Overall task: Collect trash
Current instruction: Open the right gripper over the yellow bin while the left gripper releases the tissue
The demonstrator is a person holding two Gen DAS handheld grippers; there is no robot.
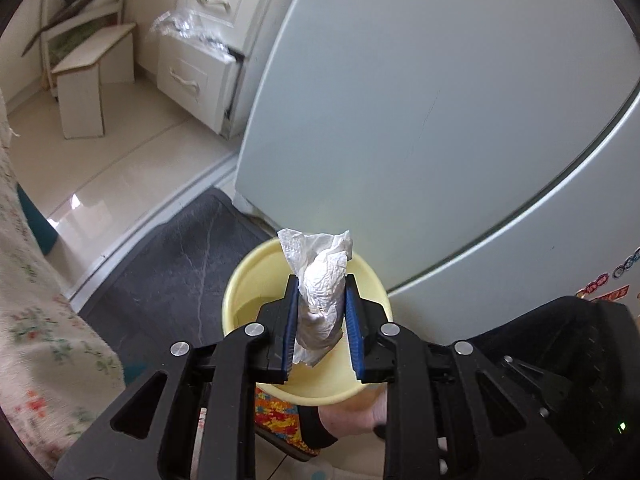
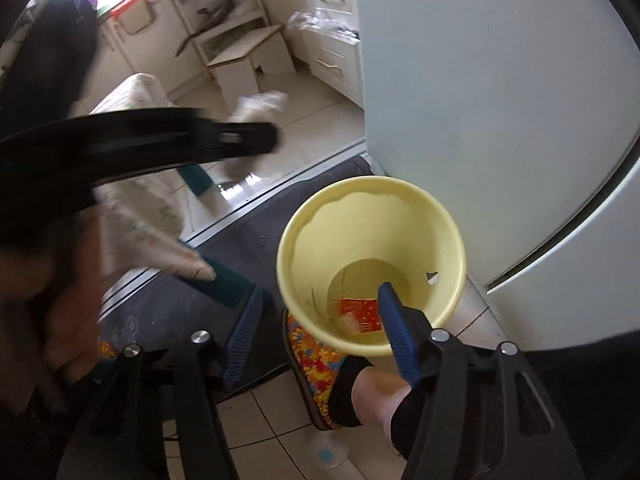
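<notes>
My left gripper [image 1: 322, 284] is shut on a crumpled white paper towel [image 1: 322, 292] and holds it right above the mouth of a yellow bin [image 1: 240, 280]. In the right wrist view the yellow bin [image 2: 320, 224] stands on the floor by a white fridge [image 2: 480, 100], with an orange wrapper [image 2: 358, 314] at its bottom. My right gripper [image 2: 320, 300] is open and empty, one finger [image 2: 394, 320] over the bin's near rim. The left gripper [image 2: 240, 136] shows blurred at upper left with the towel [image 2: 262, 106].
A dark grey mat [image 1: 180, 264] lies by the bin. The person's foot in a colourful slipper [image 2: 312, 348] stands next to the bin. White drawers [image 1: 196, 68] and a small white step stool [image 1: 88, 80] stand beyond. A floral cloth [image 1: 36, 300] hangs at left.
</notes>
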